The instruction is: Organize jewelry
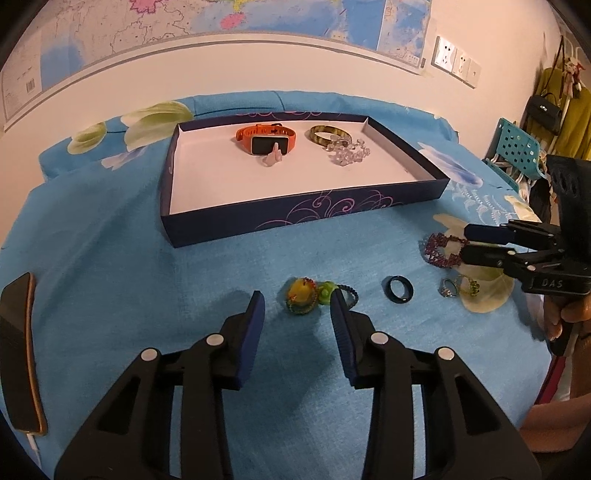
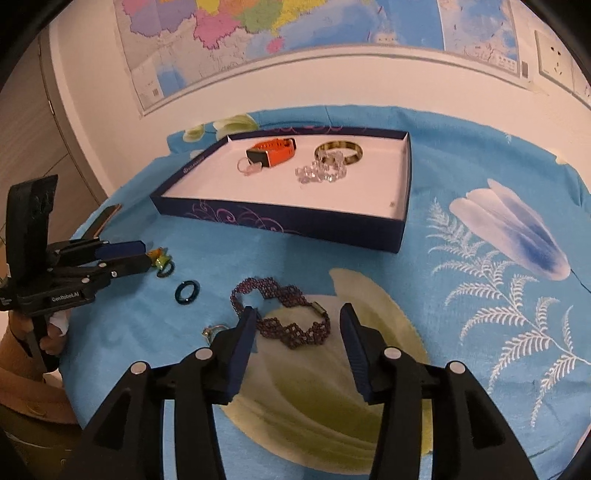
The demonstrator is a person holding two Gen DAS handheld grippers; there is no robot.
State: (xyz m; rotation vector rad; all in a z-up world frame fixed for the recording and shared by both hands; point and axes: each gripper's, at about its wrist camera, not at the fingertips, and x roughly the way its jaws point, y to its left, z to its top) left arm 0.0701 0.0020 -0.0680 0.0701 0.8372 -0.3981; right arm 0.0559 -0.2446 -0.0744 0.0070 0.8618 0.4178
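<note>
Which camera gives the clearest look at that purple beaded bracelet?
The right wrist view: the purple beaded bracelet lies whole on the cloth, just ahead of the right tongs. In the left wrist view it sits small at the edge, partly hidden by those tongs.

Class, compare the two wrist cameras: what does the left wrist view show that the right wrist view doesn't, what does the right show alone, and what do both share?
Only the left wrist view: coats and a black bag hanging at far right, and a turquoise perforated basket.

Only the right wrist view: the large blue-and-white flower print on the cloth, and a grey door at left.

Both: the navy box holding the orange watch, the purple beaded bracelet, the dark ring, the wall map, and both tools, left tool and right tool, open.
</note>
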